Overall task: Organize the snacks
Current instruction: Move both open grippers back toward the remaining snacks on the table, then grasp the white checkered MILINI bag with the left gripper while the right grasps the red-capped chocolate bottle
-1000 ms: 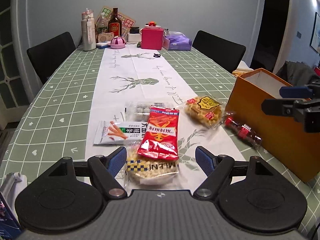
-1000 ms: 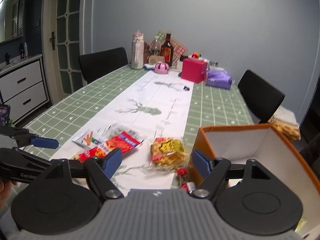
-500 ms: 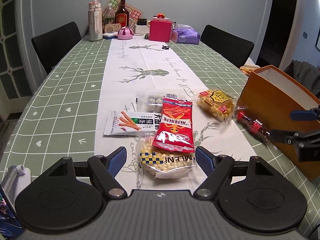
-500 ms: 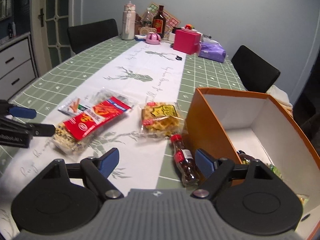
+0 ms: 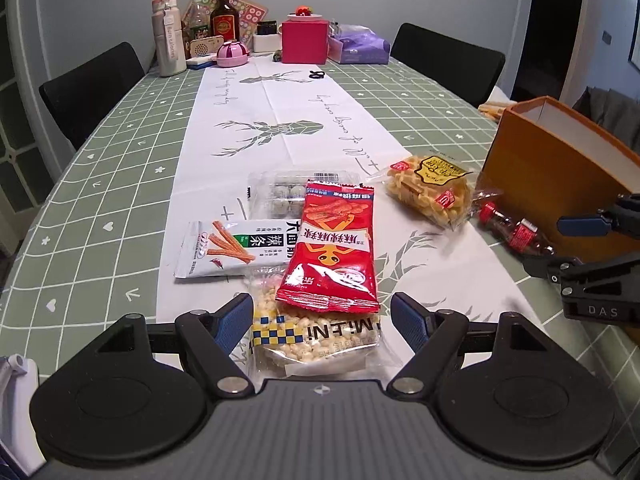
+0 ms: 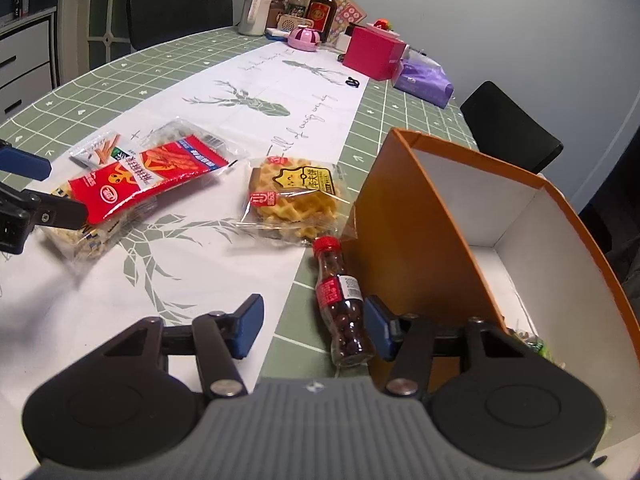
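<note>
Closing right gripper point(image 6: 314, 328) straddles small red-capped bottle of dark candy balls point(image 6: 343, 308) lying beside tall orange cardboard box point(image 6: 404, 232), pads not pressing yet; left gripper point(image 5: 322, 318) spread wide around clear puffed-grain snack bag point(image 5: 316, 336), untouched.

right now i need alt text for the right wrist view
The right tool, jaws closing, straddles a small bottle of dark candies lying beside an orange box. Beyond lie a waffle pack and a red snack bag on a green table.
</note>
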### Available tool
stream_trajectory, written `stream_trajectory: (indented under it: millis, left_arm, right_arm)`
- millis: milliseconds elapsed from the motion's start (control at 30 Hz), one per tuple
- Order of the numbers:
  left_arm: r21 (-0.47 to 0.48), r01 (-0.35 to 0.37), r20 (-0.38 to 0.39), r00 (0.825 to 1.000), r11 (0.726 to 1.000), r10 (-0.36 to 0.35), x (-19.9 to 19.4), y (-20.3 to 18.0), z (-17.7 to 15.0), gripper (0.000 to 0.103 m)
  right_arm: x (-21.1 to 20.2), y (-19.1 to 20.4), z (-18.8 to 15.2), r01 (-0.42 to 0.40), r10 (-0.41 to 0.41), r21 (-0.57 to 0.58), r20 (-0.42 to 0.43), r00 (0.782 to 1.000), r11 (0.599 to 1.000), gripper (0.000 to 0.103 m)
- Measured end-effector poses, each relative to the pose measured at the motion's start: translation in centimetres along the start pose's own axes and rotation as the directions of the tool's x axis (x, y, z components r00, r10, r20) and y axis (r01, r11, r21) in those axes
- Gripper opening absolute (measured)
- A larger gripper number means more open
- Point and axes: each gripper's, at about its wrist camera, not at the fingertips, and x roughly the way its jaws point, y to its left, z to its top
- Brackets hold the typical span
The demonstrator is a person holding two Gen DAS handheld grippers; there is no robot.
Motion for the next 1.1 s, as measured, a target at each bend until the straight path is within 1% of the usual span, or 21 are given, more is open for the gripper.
stream_trajectory:
  millis: [200, 333, 467, 567, 600, 633, 700, 800, 900, 933, 1000, 1100]
  left_arm:
    - [-0.001, -0.010, -0.014, 1.000, 1.000, 0.010, 0.7, -0.1, -0.1, 0.092]
    - [-0.004, -0.016, -0.012, 1.000, 1.000, 0.016, 0.9, 0.1, 0.1, 0.092]
    - [-0.006, -0.020, -0.010, 1.000, 1.000, 0.020, 0.9, 0.3, 0.1, 0.092]
    - [-0.010, -0.021, -0.014, 1.000, 1.000, 0.021, 1.0, 0.3, -0.1, 0.092]
    - [-0.010, -0.021, -0.015, 1.000, 1.000, 0.021, 1.1, 0.2, -0.1, 0.092]
    - [-0.008, -0.024, -0.016, 1.000, 1.000, 0.023, 1.1, 0.2, -0.2, 0.092]
    - [-0.004, -0.030, -0.016, 0.999, 1.000, 0.030, 1.1, -0.1, -0.4, 0.092]
    - [-0.010, -0.033, -0.024, 0.999, 0.999, 0.033, 1.4, -0.2, -0.5, 0.092]
    - [-0.041, -0.048, -0.022, 0.999, 0.998, 0.047, 2.0, -0.2, -0.5, 0.095]
    - [-0.044, -0.054, -0.022, 0.998, 0.998, 0.053, 2.2, -0.2, -0.4, 0.098]
    - [-0.046, -0.063, -0.016, 0.998, 0.997, 0.063, 2.3, -0.4, -0.4, 0.098]
    - [-0.042, -0.068, -0.020, 0.997, 0.997, 0.068, 2.6, -0.7, -0.5, 0.102]
  right_arm:
    - [1.5, 1.2, 0.0, 0.074, -0.075, -0.043, -0.012, 0.997, 0.996, 0.053]
    - [2.3, 0.7, 0.4, 0.068, -0.069, -0.018, -0.027, 0.997, 0.998, 0.053]
    - [3.1, 0.3, 0.8, 0.086, -0.087, -0.017, -0.043, 0.995, 0.996, 0.053]
    - [4.0, -0.2, 0.7, 0.062, -0.059, 0.037, -0.088, 0.994, 0.997, 0.051]
    - [4.1, -0.4, 0.6, 0.050, -0.044, 0.062, -0.092, 0.995, 0.997, 0.047]
    - [4.0, -0.6, 0.6, 0.037, -0.029, 0.083, -0.097, 0.995, 0.996, 0.039]
    - [3.9, -0.7, 0.5, 0.016, -0.006, 0.098, -0.105, 0.994, 0.995, 0.029]
    - [3.5, -0.7, 0.2, 0.000, 0.011, 0.104, -0.102, 0.995, 0.995, 0.029]
    - [3.1, -0.5, -0.1, -0.019, 0.030, 0.112, -0.096, 0.995, 0.994, 0.029]
    - [3.0, -0.4, -0.1, -0.021, 0.032, 0.110, -0.095, 0.995, 0.994, 0.029]
    - [2.7, -0.3, -0.3, -0.027, 0.038, 0.111, -0.094, 0.995, 0.993, 0.029]
    - [2.3, -0.2, -0.6, -0.037, 0.047, 0.110, -0.090, 0.995, 0.993, 0.029]
